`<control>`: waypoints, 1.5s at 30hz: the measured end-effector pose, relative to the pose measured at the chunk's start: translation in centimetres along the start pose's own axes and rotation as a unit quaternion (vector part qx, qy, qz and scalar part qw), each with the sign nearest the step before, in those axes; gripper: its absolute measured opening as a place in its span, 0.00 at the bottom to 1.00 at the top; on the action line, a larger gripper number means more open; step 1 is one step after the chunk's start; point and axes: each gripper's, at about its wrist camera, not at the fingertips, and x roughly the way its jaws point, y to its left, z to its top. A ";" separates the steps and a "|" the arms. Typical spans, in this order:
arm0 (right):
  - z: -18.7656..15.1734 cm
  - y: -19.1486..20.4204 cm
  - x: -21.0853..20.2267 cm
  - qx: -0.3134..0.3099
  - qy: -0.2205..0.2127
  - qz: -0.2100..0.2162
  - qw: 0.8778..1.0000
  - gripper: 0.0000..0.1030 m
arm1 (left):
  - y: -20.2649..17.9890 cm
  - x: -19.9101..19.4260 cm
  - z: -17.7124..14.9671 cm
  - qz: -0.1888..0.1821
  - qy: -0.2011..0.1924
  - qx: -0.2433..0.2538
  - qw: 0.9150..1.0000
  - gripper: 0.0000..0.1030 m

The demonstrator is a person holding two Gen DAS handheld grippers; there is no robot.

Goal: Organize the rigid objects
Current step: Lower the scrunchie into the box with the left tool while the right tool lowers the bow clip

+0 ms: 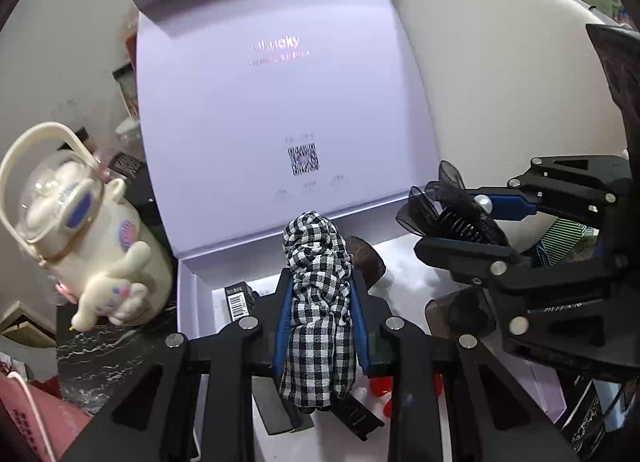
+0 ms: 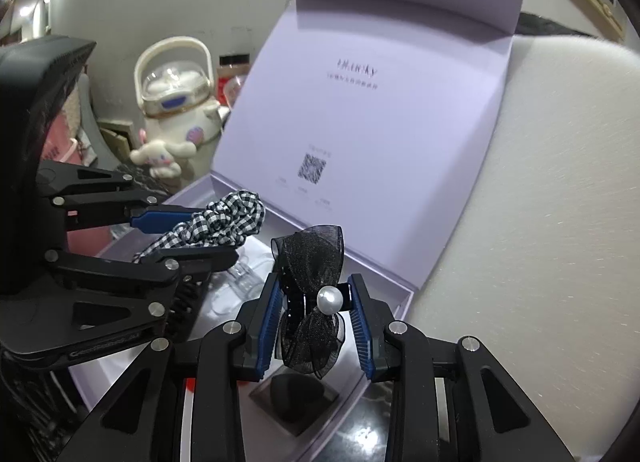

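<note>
The left gripper [image 1: 319, 316] is closed on a black-and-white checked fabric hair piece [image 1: 316, 302], which stands between its two blue pads and rises above the fingertips. The right gripper [image 2: 316, 320] is closed on a black hair clip with a sheer bow and a pearl [image 2: 310, 302]; the clip sits between the blue pads, and the pearl faces the camera. Both grippers hang over the open lavender box [image 1: 192, 298], the right one just beside the left one, and their held things are apart from each other. Under the grippers, inside the box, there are a clear dark case with a black sponge [image 2: 294, 398], a dark brown oval piece [image 1: 366, 258] just behind the checked fabric, a small black package with a barcode [image 1: 237, 300], some red pieces [image 1: 380, 396] and a clear plastic item [image 2: 244, 276]. The box lid [image 1: 280, 110] stands upright behind the tray, with a printed logo and a square code on its inner face. Left of the box stands a cream bottle with a handle and a white dog figure [image 1: 92, 238] on a dark marbled surface [image 1: 104, 358]. Behind and to the right of the lid there is a large white foam panel [image 2: 540, 202].
</note>
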 end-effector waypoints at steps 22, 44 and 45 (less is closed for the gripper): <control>-0.9 0.0 4.6 0.009 0.064 -0.004 0.998 0.32 | -0.5 5.9 0.4 -0.027 0.071 -0.004 0.997 0.25; -0.9 0.4 2.8 0.014 0.057 -0.004 0.998 0.49 | -0.7 3.7 0.3 -0.015 0.030 0.000 0.999 0.25; -0.9 0.4 2.6 0.015 0.056 -0.007 0.998 0.52 | -0.8 3.5 0.3 -0.011 0.028 0.001 1.000 0.25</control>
